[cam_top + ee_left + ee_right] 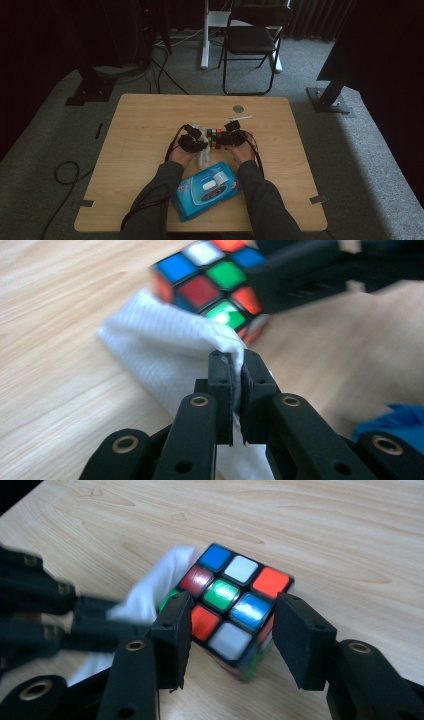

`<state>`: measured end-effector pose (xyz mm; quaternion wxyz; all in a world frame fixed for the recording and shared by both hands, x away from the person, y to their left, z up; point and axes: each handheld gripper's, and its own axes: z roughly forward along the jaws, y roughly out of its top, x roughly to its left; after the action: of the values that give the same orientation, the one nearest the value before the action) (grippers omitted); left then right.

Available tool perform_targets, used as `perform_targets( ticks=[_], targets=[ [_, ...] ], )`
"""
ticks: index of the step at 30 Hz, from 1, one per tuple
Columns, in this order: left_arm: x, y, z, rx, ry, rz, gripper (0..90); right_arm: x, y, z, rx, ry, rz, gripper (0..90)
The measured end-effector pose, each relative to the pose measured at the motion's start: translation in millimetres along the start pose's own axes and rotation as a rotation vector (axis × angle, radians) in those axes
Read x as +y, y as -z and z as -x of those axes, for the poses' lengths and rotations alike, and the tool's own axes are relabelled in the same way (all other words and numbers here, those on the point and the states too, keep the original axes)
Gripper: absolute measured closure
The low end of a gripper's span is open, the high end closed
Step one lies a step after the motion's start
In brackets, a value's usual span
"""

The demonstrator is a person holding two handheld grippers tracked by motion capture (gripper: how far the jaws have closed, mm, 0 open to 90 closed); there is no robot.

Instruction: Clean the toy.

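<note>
While our left gripper (235, 362) pinches the wipe (165, 347) against the cube (232, 605) at mid-frame, our right gripper (227, 630) clamps that cube. If we rub hard, it may twist free.

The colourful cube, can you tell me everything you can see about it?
The cube is a three-by-three puzzle with shiny plastic stickers on a black body, all scrambled: the top shows blue, white, orange, red, green. It sits on the wooden table, near the middle. The right gripper has a black jaw on each side of it, closed onto it. A white wipe, pinched by the left gripper, presses against one side.
</note>
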<state>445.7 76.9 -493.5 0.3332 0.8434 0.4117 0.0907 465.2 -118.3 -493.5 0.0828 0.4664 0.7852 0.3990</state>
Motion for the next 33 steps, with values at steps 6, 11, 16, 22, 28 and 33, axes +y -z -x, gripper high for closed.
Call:
perform_targets(
  ticks=[6, 11, 16, 22, 28, 33],
  targets=[
    [0.8, 2.4, -5.9, 0.002, 0.019, -0.003, 85.0, 6.6, 0.2, 5.0, -0.029, -0.004, 0.043, 41.1],
    [0.8, -2.3, -1.3, -0.043, -0.017, -0.02, 85.0, 14.6, -6.3, 4.8, -0.047, 0.037, 0.022, 42.8],
    [2.6, -5.0, -2.4, -0.041, -0.009, -0.022, 85.2, 13.9, -10.0, 9.6, -0.021, 0.031, 0.002, 47.0],
    [1.5, -3.8, -12.5, -0.003, 0.057, -0.006, 84.9, 12.0, -5.9, 10.4, -0.011, 0.044, -0.023, 51.9],
    [0.7, -3.5, -19.7, 0.011, 0.095, 0.003, 83.8, 15.7, -4.4, 5.6, -0.022, 0.078, 0.04, 46.7],
    [0.2, -4.7, -17.6, -0.003, 0.058, -0.002, 83.9, 17.4, -13.0, 5.0, -0.008, 0.062, -0.008, 51.3]
  ],
)
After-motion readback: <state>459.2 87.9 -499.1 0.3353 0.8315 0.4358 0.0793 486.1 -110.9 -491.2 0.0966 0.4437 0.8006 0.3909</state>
